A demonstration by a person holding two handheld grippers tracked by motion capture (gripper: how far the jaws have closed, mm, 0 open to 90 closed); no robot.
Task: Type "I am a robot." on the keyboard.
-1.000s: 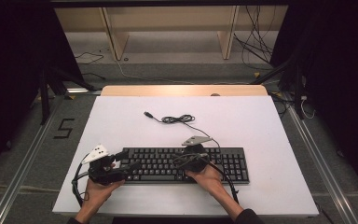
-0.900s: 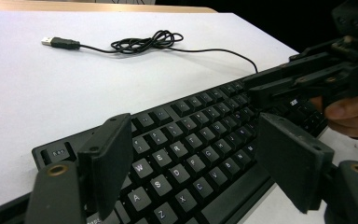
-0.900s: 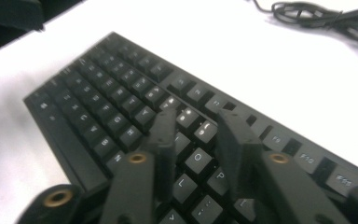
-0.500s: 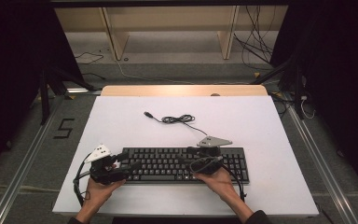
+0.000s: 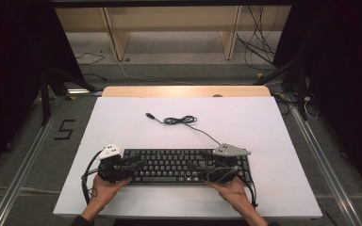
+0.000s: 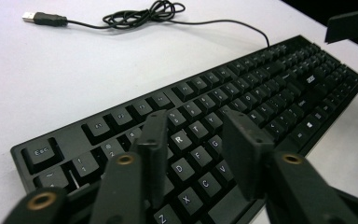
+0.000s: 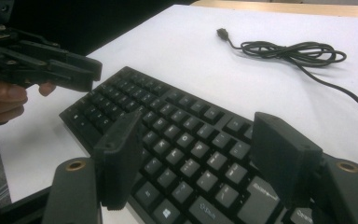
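Observation:
A black keyboard [image 5: 174,165] lies near the table's front edge, and its thin cable runs back to a coil [image 5: 180,120] and a USB plug [image 5: 149,115]. My left gripper [image 5: 137,164] is at the keyboard's left end, pointing right. In the left gripper view it [image 6: 193,140] stands open over the letter keys [image 6: 261,88] with nothing between its jaws. My right gripper [image 5: 195,165] reaches from the right end, pointing left. In the right gripper view it [image 7: 196,140] is open above the keys [image 7: 168,116], and the left gripper [image 7: 51,65] shows farther off. Whether either gripper touches the keys I cannot tell.
The white table top [image 5: 122,122] spreads wide behind the keyboard, with a wooden strip [image 5: 184,91] along its far edge. The cable coil [image 7: 289,49] and plug [image 7: 223,32] lie loose behind the keyboard. A hand [image 7: 0,100] holds the left gripper.
My right gripper has slid to the right along the keyboard, toward its right end. The left gripper and the keyboard have stayed about where they were.

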